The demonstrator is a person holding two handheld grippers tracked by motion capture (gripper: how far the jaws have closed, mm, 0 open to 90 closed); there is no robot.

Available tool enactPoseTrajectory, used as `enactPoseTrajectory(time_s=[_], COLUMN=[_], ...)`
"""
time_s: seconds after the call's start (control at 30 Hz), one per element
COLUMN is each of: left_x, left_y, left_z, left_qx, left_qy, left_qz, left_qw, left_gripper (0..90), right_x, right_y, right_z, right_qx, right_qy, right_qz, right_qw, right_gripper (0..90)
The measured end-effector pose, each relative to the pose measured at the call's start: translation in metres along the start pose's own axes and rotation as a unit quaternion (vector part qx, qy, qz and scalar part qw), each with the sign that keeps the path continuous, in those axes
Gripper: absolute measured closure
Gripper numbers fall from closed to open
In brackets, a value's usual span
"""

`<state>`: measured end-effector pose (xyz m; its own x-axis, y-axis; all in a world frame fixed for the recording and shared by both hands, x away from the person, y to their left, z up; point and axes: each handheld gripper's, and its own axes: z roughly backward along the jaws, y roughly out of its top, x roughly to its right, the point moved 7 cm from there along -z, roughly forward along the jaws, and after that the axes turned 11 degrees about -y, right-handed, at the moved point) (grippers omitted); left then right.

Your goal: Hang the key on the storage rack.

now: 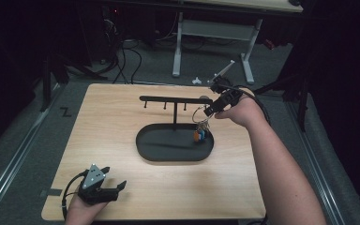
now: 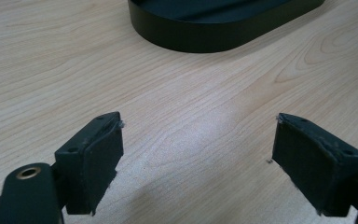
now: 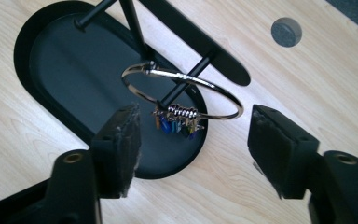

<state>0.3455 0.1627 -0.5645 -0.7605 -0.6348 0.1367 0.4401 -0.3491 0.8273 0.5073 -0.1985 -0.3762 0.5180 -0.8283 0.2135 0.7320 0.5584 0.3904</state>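
Ok, bangle [image 3: 182, 91] w/ charms hangs on the stand's [image 1: 175, 99] end peg over the tray [image 1: 145, 140], my right gripper [image 3: 193, 140] released around it—light, stiff, slippery wire, so I'd pinch the plain hoop, not the charms.

No legible text, label, brand or number on any surface in these views.
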Motion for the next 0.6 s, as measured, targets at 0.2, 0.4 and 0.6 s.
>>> enactPoseTrajectory(time_s=[0.2, 0.4, 0.6], left_x=[0.001, 0.001, 0.002], left_y=[0.000, 0.000, -0.001], left_z=[-0.001, -0.002, -0.003], left_qx=[-0.001, -0.004, -0.007], left_qy=[0.000, 0.000, 0.001], left_qz=[-0.002, -0.003, -0.005], left_qw=[1.0000, 1.0000, 1.0000], left_gripper=[16.7, 16.7, 16.7], right_x=[-0.004, -0.010, -0.012], right_y=[-0.008, -0.025, -0.036], right_z=[-0.002, -0.009, -0.014], right_qx=[0.016, 0.037, 0.061], right_qy=[-0.015, -0.043, -0.054], right_qz=[-0.004, 0.009, 0.002], right_qw=[0.9998, 0.9983, 0.9967], right_gripper=[29.0, 27.1, 21.3])
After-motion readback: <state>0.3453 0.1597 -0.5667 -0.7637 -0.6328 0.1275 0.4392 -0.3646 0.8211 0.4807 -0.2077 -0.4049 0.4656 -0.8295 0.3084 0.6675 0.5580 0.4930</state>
